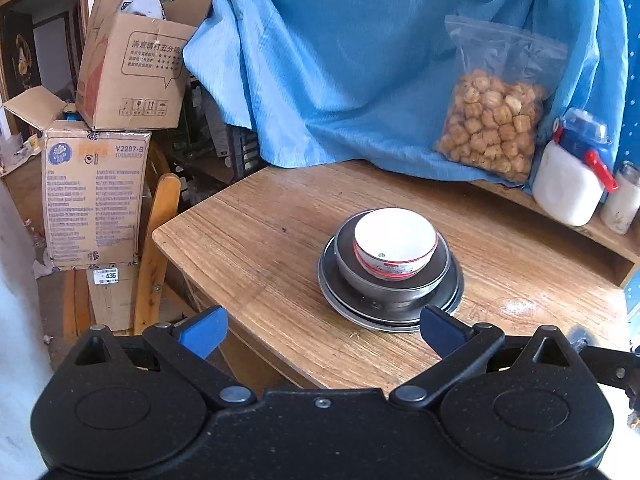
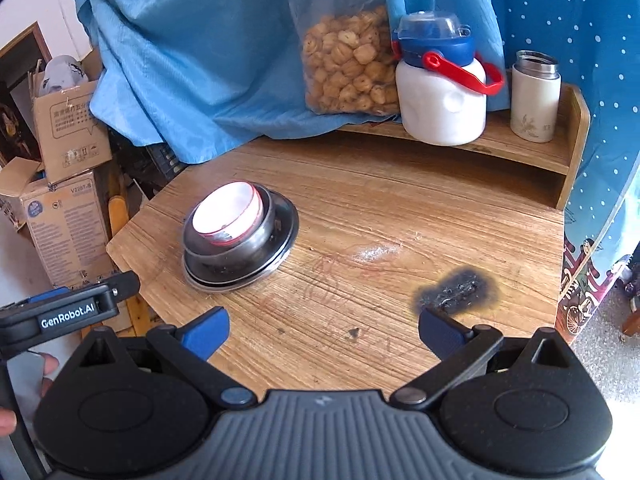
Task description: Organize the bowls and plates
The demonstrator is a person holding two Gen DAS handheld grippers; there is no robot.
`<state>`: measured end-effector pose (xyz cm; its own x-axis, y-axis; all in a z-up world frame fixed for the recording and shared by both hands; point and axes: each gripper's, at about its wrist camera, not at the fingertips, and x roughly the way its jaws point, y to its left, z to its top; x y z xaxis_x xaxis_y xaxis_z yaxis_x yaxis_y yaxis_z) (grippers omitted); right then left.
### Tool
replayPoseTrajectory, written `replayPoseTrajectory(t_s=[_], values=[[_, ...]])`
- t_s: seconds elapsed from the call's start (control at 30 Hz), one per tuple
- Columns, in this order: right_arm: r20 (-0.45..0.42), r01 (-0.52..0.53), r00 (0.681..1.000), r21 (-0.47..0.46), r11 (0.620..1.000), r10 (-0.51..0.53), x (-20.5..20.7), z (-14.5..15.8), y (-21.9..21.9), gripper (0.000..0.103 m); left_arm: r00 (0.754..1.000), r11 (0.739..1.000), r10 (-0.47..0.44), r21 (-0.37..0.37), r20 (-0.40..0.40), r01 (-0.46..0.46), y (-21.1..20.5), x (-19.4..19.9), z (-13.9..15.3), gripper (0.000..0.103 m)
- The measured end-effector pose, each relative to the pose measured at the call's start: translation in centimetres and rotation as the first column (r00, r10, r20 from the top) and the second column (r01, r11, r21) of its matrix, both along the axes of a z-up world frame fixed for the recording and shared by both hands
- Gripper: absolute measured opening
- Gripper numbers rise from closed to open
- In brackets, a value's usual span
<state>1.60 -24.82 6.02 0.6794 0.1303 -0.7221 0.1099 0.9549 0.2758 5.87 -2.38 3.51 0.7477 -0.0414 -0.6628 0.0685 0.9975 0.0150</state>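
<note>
A white bowl with a red rim (image 1: 394,242) sits inside a steel bowl (image 1: 390,280), which rests on stacked steel plates (image 1: 348,300) on the wooden table (image 1: 260,240). My left gripper (image 1: 322,332) is open and empty, just in front of the stack near the table's front edge. In the right wrist view the same white bowl (image 2: 226,214), steel bowl (image 2: 236,258) and plates (image 2: 286,236) stand at the left. My right gripper (image 2: 322,332) is open and empty over the table, to the right of the stack. The left gripper's body (image 2: 68,312) shows at the left edge.
A bag of snacks (image 2: 344,60), a white jug with a blue lid (image 2: 442,92) and a white flask (image 2: 534,100) stand on a raised shelf (image 2: 520,148) at the back. Blue cloth (image 1: 340,60) hangs behind. Cardboard boxes (image 1: 96,192) and a chair (image 1: 156,248) stand left. A burn mark (image 2: 460,290) is on the table.
</note>
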Motion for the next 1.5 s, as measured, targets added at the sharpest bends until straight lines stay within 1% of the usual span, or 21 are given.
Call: replayPoseTrajectory(t_s=[0.07, 0.13, 0.2, 0.37, 0.5, 0.6, 0.73, 0.9, 1.23, 1.5], values=[[0.017, -0.013, 1.0, -0.018, 1.0, 0.013, 0.1, 0.3, 0.4, 0.103, 1.0, 1.0, -0.018, -0.005, 0.009, 0.018, 0.1, -0.3, 0.0, 0.102], [0.022, -0.025, 0.999, -0.026, 0.999, 0.025, 0.3, 0.5, 0.7, 0.103, 1.0, 1.0, -0.028, 0.006, 0.008, 0.028, 0.1, -0.5, -0.2, 0.102], [0.027, -0.049, 0.998, -0.036, 0.998, 0.05, 0.4, 0.6, 0.9, 0.103, 1.0, 1.0, -0.021, 0.015, 0.007, 0.021, 0.2, -1.0, -0.2, 0.102], [0.014, -0.12, 0.992, -0.062, 0.991, 0.121, 0.0, 0.5, 1.0, 0.103, 1.0, 1.0, 0.009, -0.007, -0.015, -0.009, 0.5, -2.0, -0.5, 0.102], [0.026, -0.148, 0.988, -0.071, 0.986, 0.15, -0.9, 0.9, 0.3, 0.103, 0.998, 0.998, 0.051, -0.033, -0.037, -0.052, 0.3, -2.6, -0.6, 0.102], [0.032, -0.15, 0.988, -0.061, 0.987, 0.152, -1.2, 1.0, -0.5, 0.103, 0.997, 0.997, 0.067, -0.025, -0.045, -0.068, -0.4, -3.3, -0.5, 0.102], [0.042, -0.157, 0.986, -0.043, 0.987, 0.158, -2.2, 1.0, -1.5, 0.103, 0.997, 0.997, 0.067, -0.038, -0.036, -0.068, -1.1, -4.5, -0.2, 0.102], [0.03, -0.152, 0.988, -0.015, 0.988, 0.152, -3.4, 0.6, -2.6, 0.103, 0.998, 0.998, 0.063, 0.004, -0.023, -0.063, -2.4, -5.9, 0.3, 0.102], [-0.008, -0.146, 0.989, -0.004, 0.989, 0.146, -4.9, -0.6, -4.4, 0.103, 0.997, 0.998, 0.059, 0.033, -0.059, -0.057, -3.8, -8.2, -0.2, 0.102], [-0.014, -0.151, 0.988, -0.003, 0.989, 0.151, -4.8, -0.8, -5.3, 0.103, 0.995, 0.997, 0.073, 0.035, -0.067, -0.07, -4.1, -8.7, -0.3, 0.102]])
